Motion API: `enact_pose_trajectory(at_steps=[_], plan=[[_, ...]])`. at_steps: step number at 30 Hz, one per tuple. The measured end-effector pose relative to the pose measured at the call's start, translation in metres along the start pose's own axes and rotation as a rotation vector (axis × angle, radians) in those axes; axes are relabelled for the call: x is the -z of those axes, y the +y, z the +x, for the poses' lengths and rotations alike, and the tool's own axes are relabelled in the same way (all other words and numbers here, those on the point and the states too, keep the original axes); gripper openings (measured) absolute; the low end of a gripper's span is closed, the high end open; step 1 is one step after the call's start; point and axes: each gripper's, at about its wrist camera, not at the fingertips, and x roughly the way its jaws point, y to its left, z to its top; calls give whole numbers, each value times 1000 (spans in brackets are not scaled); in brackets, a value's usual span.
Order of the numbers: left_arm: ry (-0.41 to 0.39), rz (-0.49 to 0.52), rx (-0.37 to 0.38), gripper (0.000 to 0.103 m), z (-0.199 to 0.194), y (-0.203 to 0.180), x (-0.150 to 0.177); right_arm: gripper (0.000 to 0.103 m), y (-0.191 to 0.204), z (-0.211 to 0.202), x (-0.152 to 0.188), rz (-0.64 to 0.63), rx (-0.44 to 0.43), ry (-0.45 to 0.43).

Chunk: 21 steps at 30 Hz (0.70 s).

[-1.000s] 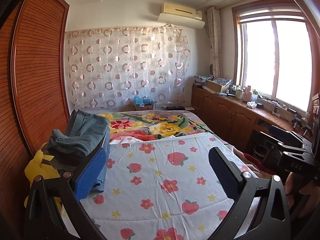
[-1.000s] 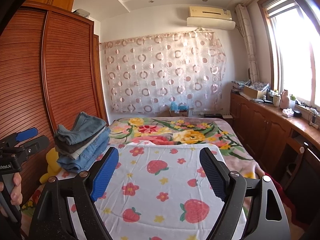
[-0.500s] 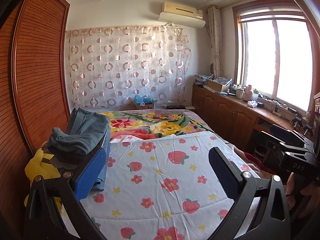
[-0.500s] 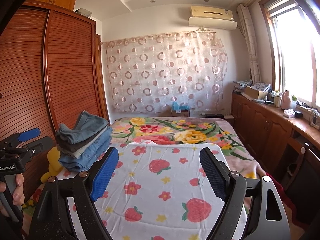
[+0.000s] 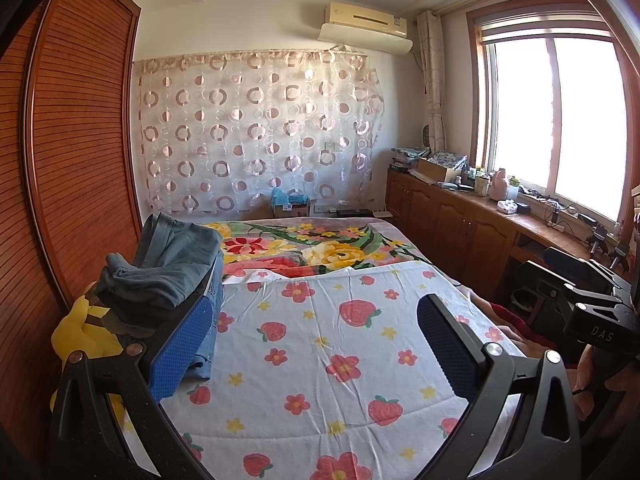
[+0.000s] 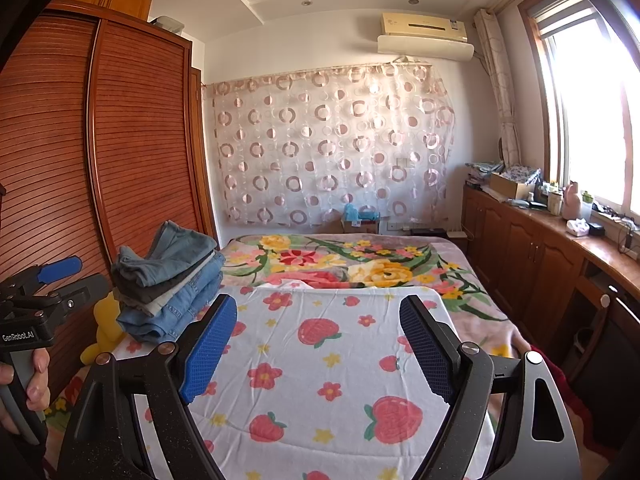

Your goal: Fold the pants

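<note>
A stack of folded pants (image 6: 172,280), blue denim below and grey-teal on top, sits at the left edge of the bed; it also shows in the left wrist view (image 5: 168,272). My left gripper (image 5: 316,344) is open and empty, held above the strawberry-print sheet (image 5: 320,332), its left finger just in front of the stack. My right gripper (image 6: 320,344) is open and empty over the same sheet (image 6: 320,360), right of the stack. The left gripper's body shows at the left edge of the right wrist view (image 6: 36,304).
A wooden slatted wardrobe (image 6: 80,152) runs along the bed's left side. A yellow plush toy (image 5: 80,332) lies beside the stack. A floral blanket (image 5: 320,248) covers the far bed. Wooden cabinets (image 6: 540,260) with clutter line the right wall under the window.
Both grippers stay open and nearly still. The right wrist view has shifted very slightly; the stack has not moved.
</note>
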Motion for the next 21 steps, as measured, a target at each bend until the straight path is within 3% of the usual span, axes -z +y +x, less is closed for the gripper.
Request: enact_pose_trajectory(at_steps=[21], plan=[[-2,2,-2,103,0,0,0,85,0,1,1,1,10,0]])
